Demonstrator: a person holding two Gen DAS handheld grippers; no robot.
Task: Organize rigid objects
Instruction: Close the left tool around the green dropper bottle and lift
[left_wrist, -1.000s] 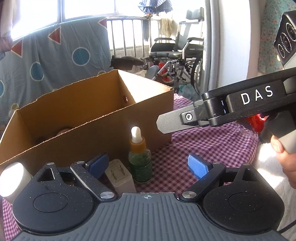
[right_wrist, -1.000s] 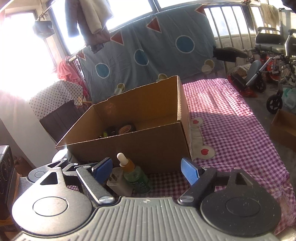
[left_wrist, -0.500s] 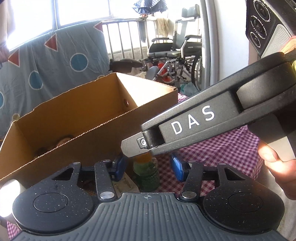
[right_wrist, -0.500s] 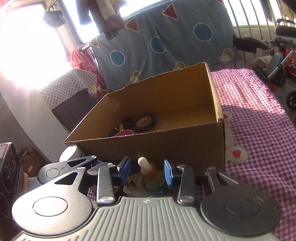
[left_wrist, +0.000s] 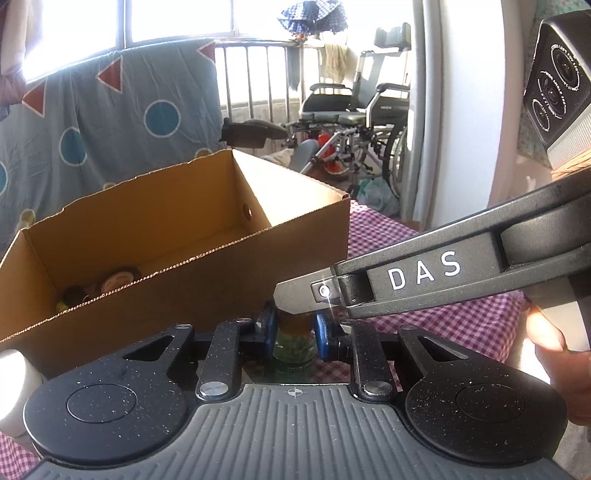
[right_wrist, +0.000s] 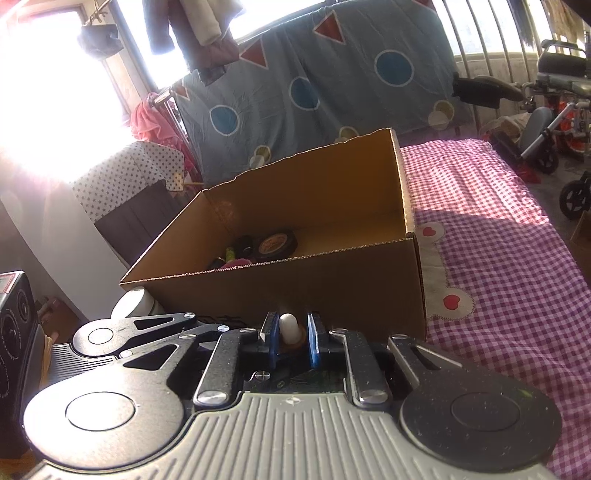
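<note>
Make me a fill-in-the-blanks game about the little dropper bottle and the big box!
1. Both grippers are closed on the same dropper ____.
2. The right gripper pinches the bottle's white ____, while the left gripper squeezes its body.
3. The cardboard box stands on a cloth checked pink and ____.
4. Inside the box lies a black roll of ____.

Missing words: bottle; top; white; tape

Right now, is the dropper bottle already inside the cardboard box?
No, the dropper bottle stands outside the cardboard box, in front of its near wall, between the left claw's blue pads.
</note>
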